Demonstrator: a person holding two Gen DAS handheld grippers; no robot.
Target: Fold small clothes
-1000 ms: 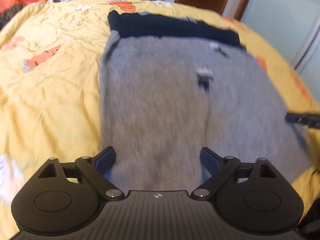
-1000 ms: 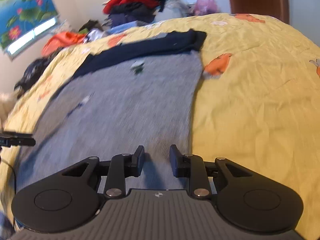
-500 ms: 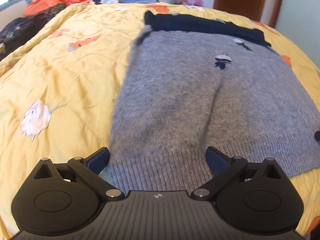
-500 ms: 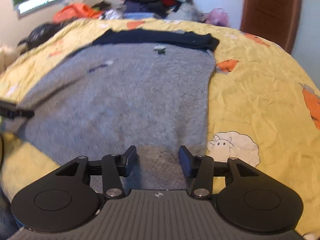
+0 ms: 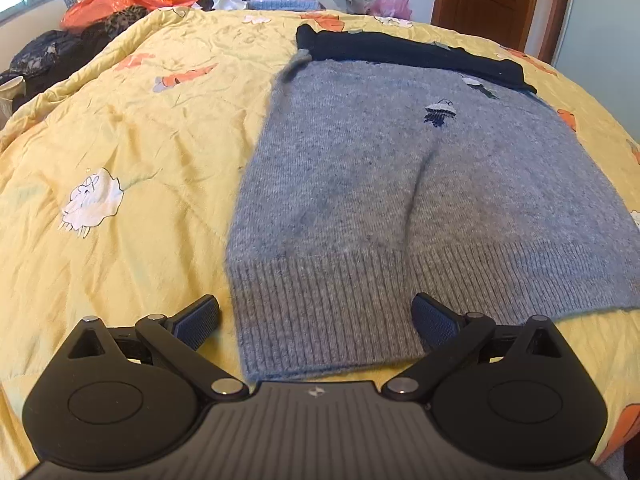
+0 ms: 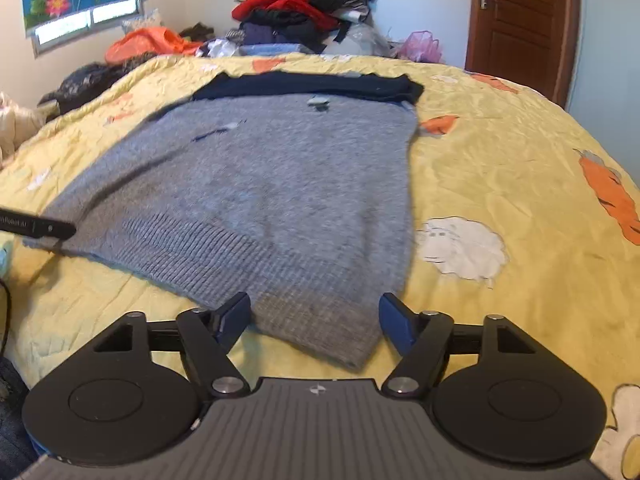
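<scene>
Grey knit covers the middle of the bed: the sweater [image 5: 400,200] lies flat on a yellow quilt [image 5: 120,140], its ribbed hem [image 5: 328,312] nearest both cameras and a navy band [image 5: 408,54] along its far end.

From the left wrist view, a white sheep print [image 5: 92,202] sits on the quilt well to the left of the sweater. The left tool [image 5: 316,320] hovers at the near left corner of the hem with its jaws spread wide and nothing between them but the knit lying below. Its left finger [image 5: 198,322] is over bare quilt just beside the sweater's left edge; its right finger [image 5: 434,324] is over the ribbing. Whether either pad touches the fabric cannot be told. A small embroidered motif [image 5: 440,112] shows on the grey further up, and a soft crease runs from it down toward the hem.

From the right wrist view, the tip of the left tool pokes in at the far left edge, beside the hem. The right tool [image 6: 314,322] is also wide open and holds nothing; the sweater's near right corner [image 6: 340,336] lies between its two fingers. To the right, a second sheep print [image 6: 460,248] lies just beside the sweater's right edge.

Beyond the bed stand a heap of clothes [image 6: 304,12] and a brown door [image 6: 524,20].
</scene>
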